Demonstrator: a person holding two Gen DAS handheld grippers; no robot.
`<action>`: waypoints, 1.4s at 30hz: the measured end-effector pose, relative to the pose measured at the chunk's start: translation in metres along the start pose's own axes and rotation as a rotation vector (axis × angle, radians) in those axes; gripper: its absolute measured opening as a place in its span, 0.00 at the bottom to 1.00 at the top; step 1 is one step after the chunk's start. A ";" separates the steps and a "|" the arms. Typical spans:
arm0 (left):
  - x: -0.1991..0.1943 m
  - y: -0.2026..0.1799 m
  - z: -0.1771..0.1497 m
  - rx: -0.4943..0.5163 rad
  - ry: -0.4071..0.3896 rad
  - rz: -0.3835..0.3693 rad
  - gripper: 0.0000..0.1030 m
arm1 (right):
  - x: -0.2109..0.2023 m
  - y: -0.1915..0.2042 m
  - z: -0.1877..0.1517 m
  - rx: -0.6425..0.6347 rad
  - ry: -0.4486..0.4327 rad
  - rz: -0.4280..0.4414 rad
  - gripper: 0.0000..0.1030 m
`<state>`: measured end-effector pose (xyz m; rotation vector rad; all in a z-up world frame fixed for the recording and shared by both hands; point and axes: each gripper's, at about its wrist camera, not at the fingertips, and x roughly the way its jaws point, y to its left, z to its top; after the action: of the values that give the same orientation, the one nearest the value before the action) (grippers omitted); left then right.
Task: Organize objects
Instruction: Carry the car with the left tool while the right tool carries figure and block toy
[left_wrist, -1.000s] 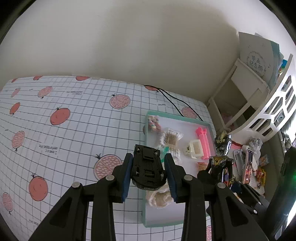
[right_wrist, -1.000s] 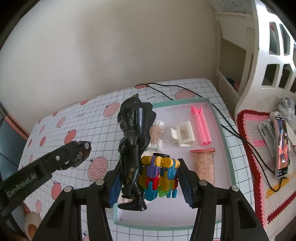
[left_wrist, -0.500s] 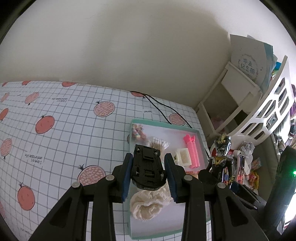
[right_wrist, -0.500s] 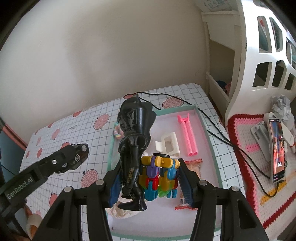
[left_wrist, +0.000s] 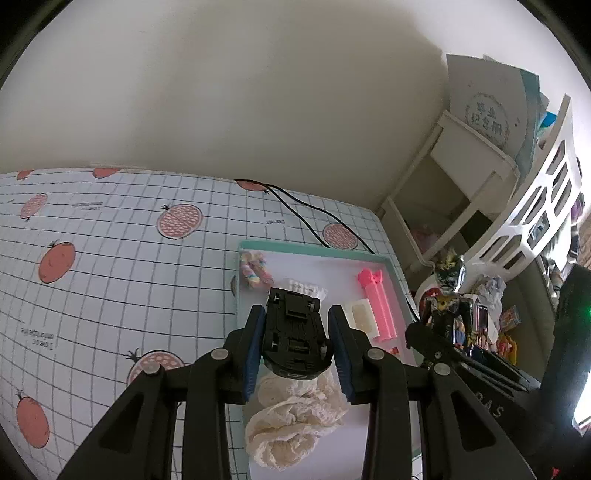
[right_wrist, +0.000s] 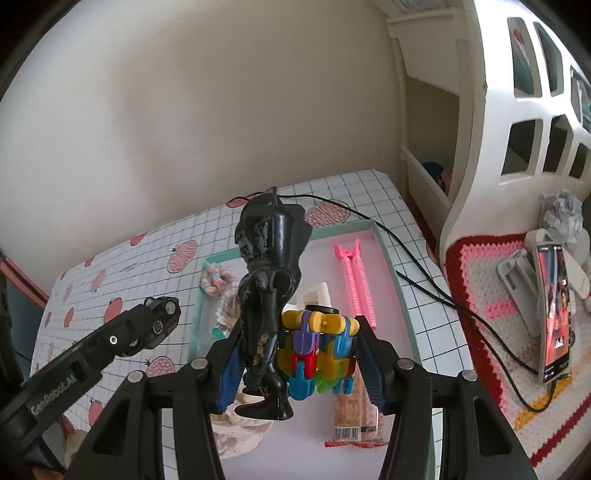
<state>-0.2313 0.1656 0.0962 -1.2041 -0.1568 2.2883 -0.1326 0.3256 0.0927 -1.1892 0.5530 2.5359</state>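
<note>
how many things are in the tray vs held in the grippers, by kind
Lying in the tray:
hair items (pastel scrunchie, pink clip, white claw clip, comb): 4
cream cloth: 1
snack packet: 1
Held:
toy car: 1
black figure: 1
block toy: 1
Total: 9

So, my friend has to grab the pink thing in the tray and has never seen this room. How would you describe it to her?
Find the green-rimmed tray on the checked table. Along its right side, toward the far end, lies the pink hair clip, flat and lengthwise. It is the only long, thin, toothed piece, bright pink, beside a blocky white clip and beyond a brown snack packet.
</note>
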 end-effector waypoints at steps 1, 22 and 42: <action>0.003 -0.001 -0.001 0.004 0.003 -0.002 0.35 | 0.004 -0.002 0.000 0.005 0.008 -0.002 0.56; 0.041 -0.009 -0.024 0.065 0.119 0.030 0.35 | 0.046 -0.003 -0.023 -0.036 0.113 -0.031 0.56; 0.057 -0.001 -0.032 0.029 0.171 0.037 0.36 | 0.064 -0.001 -0.033 -0.052 0.148 -0.068 0.56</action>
<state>-0.2313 0.1908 0.0355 -1.3904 -0.0387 2.1981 -0.1495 0.3176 0.0229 -1.3987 0.4740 2.4332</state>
